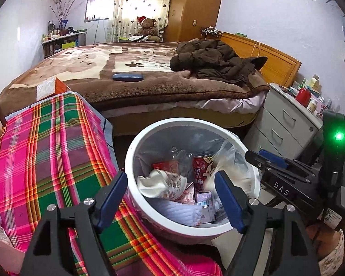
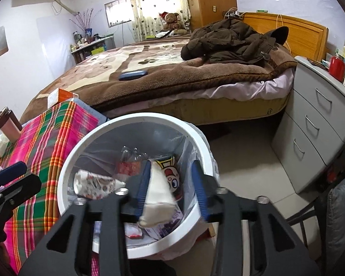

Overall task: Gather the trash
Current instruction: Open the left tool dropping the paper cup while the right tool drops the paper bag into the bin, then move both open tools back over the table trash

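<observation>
I log: white bin (image 2: 67,174), lined, right of the plaid cloth (image 1: 46,151). Left gripper (image 1: 172,197) wide, empty, above it. Right gripper (image 2: 172,188) parted; white wrapper (image 2: 158,197) between, long axis upright, narrow end far.

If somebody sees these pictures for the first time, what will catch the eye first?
The white trash bin in the middle foreground, holding a red can and crumpled wrappers. Left of it lies the bright pink and green plaid cloth. Behind both, a brown jacket is heaped on the bed.
</observation>
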### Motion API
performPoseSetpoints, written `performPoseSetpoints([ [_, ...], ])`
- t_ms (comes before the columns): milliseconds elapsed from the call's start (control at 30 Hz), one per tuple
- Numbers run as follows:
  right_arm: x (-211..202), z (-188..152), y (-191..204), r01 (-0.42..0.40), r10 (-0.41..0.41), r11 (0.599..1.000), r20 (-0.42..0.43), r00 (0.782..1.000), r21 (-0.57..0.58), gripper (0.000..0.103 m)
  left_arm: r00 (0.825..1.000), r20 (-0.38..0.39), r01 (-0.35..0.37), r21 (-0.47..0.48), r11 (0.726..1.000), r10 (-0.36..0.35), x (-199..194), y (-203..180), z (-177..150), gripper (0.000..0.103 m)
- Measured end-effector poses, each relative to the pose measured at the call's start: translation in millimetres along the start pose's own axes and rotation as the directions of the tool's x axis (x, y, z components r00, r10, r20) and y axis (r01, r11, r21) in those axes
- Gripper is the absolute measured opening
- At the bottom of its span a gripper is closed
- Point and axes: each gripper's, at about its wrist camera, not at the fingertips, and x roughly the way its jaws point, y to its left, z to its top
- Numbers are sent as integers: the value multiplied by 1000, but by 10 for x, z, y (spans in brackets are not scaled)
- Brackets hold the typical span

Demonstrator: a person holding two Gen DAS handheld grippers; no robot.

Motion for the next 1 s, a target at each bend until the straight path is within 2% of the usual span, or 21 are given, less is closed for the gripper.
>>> performPoseSetpoints([
  [333, -122, -17, 140, -31, 31, 999, 22, 999, -18, 41, 1000, 24, -7, -41, 999, 8, -186, 150, -67, 80],
  [733, -257, -68, 442, -104, 108, 992, 56, 993, -67, 41, 992, 96, -76, -91, 993, 85, -638, 476, -156, 80],
  [833, -290, -95, 559, -136, 142, 986, 61, 988, -91, 45, 988, 109, -96, -113, 989, 109, -764, 593, -208, 80],
  [900, -321, -112, 647, -161, 168, 981, 63, 984, -107, 52, 985, 116, -111, -131, 985, 126, -854, 698, -252, 80],
  [1000, -358, -132, 784, -200, 211, 970, 63, 976, -138, 52, 979, 126, -140, -154, 978, 160, -984, 842, -313, 82],
])
